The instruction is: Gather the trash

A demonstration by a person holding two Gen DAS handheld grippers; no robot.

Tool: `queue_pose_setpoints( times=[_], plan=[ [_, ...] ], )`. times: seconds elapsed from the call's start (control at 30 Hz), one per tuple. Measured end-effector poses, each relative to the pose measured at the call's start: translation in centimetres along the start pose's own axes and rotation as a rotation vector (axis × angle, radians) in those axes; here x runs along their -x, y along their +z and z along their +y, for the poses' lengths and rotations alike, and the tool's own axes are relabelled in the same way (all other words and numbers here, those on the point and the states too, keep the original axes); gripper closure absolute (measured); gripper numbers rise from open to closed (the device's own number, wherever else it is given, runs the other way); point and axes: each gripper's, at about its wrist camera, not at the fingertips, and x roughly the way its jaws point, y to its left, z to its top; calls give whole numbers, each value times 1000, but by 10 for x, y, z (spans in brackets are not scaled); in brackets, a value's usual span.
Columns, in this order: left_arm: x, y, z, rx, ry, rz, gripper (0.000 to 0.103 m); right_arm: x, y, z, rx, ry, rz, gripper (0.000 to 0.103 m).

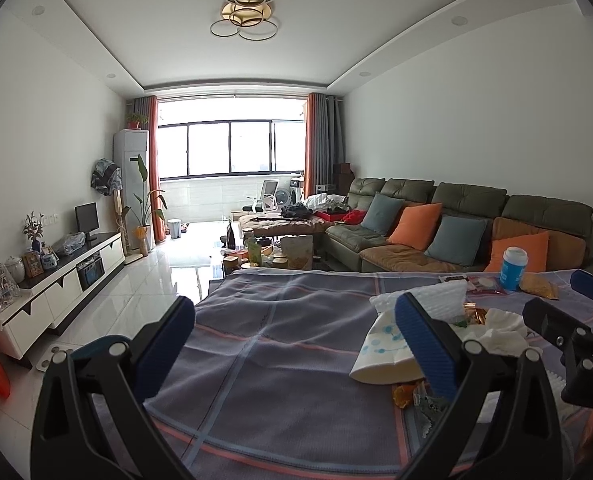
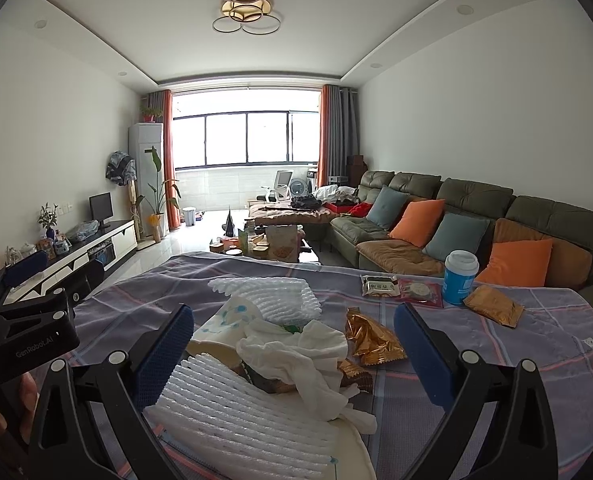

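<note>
Bare tablecloth (image 1: 280, 344) leftward; trash heap (image 2: 296, 344) and cup (image 2: 461, 277) rightward.

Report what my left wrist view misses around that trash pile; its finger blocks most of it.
Observer: A large ribbed foam sheet lies nearest, partly under the tissue.
Operator: Give my right side's state.
Observer: The right hand-held gripper is open and empty, with the tissue lying just ahead of it.
Operator: Name what's right of the tissue.
Observer: A crumpled gold wrapper, lying on the cloth.
</note>
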Motion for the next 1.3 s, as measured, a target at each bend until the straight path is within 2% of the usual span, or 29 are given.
queue_pose_setpoints(
  times=[1.3],
  plan=[
    [-4,-4,0,-1,-26,24,3,-1,0,0,-3,-1,1,4]
  ],
)
